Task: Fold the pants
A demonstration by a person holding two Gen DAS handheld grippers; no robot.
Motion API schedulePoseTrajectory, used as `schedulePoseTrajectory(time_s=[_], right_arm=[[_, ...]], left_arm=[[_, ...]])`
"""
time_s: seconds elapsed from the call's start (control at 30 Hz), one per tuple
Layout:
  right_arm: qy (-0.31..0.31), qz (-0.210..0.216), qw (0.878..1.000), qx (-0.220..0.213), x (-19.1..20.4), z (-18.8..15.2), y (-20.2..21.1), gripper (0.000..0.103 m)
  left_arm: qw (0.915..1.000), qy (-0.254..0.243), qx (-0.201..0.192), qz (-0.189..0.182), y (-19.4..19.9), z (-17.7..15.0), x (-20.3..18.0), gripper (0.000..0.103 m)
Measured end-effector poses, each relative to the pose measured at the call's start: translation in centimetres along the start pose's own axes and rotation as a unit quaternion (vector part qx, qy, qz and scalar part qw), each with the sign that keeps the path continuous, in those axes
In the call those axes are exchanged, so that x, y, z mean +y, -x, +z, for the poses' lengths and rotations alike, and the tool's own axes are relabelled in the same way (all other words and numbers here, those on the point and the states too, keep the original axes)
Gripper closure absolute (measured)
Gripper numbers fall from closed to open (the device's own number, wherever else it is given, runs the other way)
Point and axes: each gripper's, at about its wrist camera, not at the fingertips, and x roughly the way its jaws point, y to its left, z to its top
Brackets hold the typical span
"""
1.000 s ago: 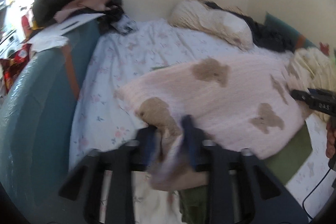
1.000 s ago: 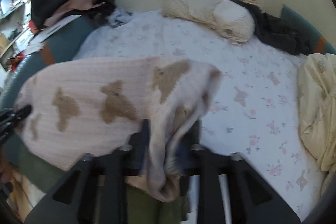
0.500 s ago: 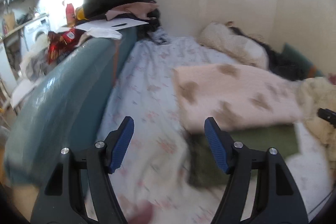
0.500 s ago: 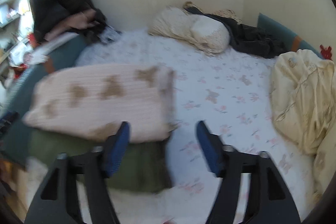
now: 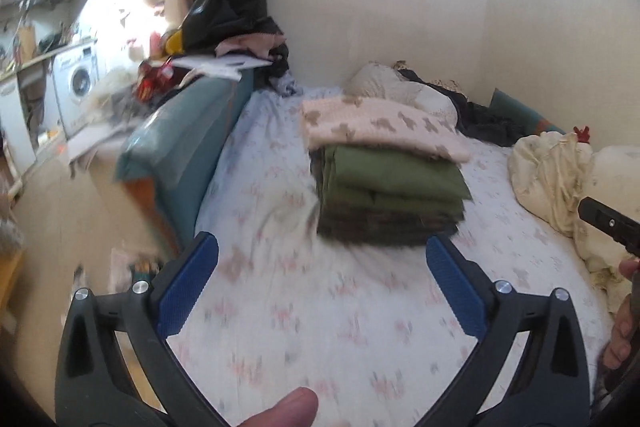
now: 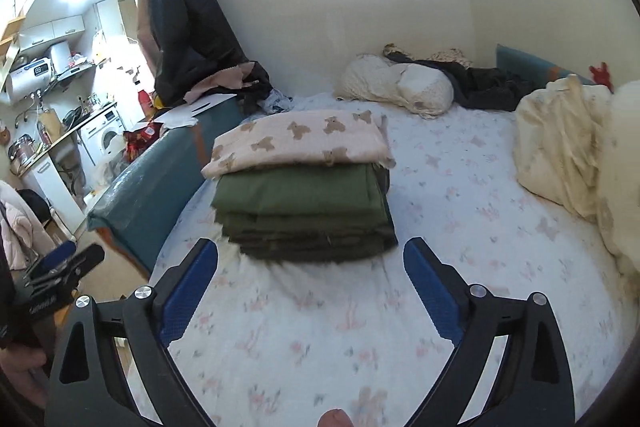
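The folded pink pants (image 6: 300, 143) with brown bear prints lie on top of a stack of green clothes (image 6: 304, 211) on the bed (image 6: 360, 327), ahead of both grippers and apart from them. The left gripper (image 5: 322, 285) and the right gripper (image 6: 310, 291) are both spreading wider, with only the flowered sheet showing between their blue pads. Blur softens the stack's lower layers in the left view, so their count is unclear.

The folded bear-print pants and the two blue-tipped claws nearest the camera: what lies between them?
Only bare floral bedsheet separates the right gripper from the stack with the bear-print pants on top, seen in the right wrist view; its opening jaws are empty.
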Motion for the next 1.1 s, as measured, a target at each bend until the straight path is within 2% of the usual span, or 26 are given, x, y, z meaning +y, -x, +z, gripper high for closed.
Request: schedulePoseTrajectory(time_s=[0.1,0.27,0.4,0.53,0.63,0.83,0.9,1.0,1.1], right_arm=[[0.020,-0.016,1.000,-0.014,1.3,-1.5,3.7,0.004],[0.020,-0.026,0.999,-0.017,2.7,-4.9,9.1,0.002],[0.013,-0.028,0.999,-0.008,3.6,-8.1,12.3,0.000],[0.008,-0.029,1.000,-0.006,4.3,-11.6,15.0,0.000],[0.012,-0.035,0.999,-0.015,4.8,-13.6,16.3,0.000],[0.012,-0.040,0.999,-0.025,4.7,-17.7,15.9,0.000],[0.024,-0.049,0.998,-0.023,5.0,-18.2,15.2,0.000],[0.019,-0.049,0.998,-0.015,4.9,-18.7,14.4,0.000],[0.012,-0.056,0.998,-0.011,4.7,-19.0,13.8,0.000]], left_arm=[[0.9997,0.022,-0.005,-0.005,3.4,-1.4,0.4,0.001],[0.9995,-0.007,-0.031,0.002,9.4,-4.6,-0.7,0.001],[0.9992,0.001,-0.008,-0.039,12.6,-7.2,-1.4,0.001],[0.9993,-0.026,-0.007,-0.027,15.0,-10.1,-2.5,0.001],[0.9985,-0.043,-0.024,-0.024,15.9,-12.2,-3.2,0.001],[0.9982,-0.058,-0.005,-0.014,14.8,-16.5,-4.0,0.001],[0.9984,-0.054,0.009,-0.015,14.0,-16.6,-4.0,0.001],[0.9979,-0.064,-0.011,-0.011,13.8,-16.5,-4.3,0.001],[0.9972,-0.073,-0.009,-0.009,13.5,-16.6,-4.7,0.001]])
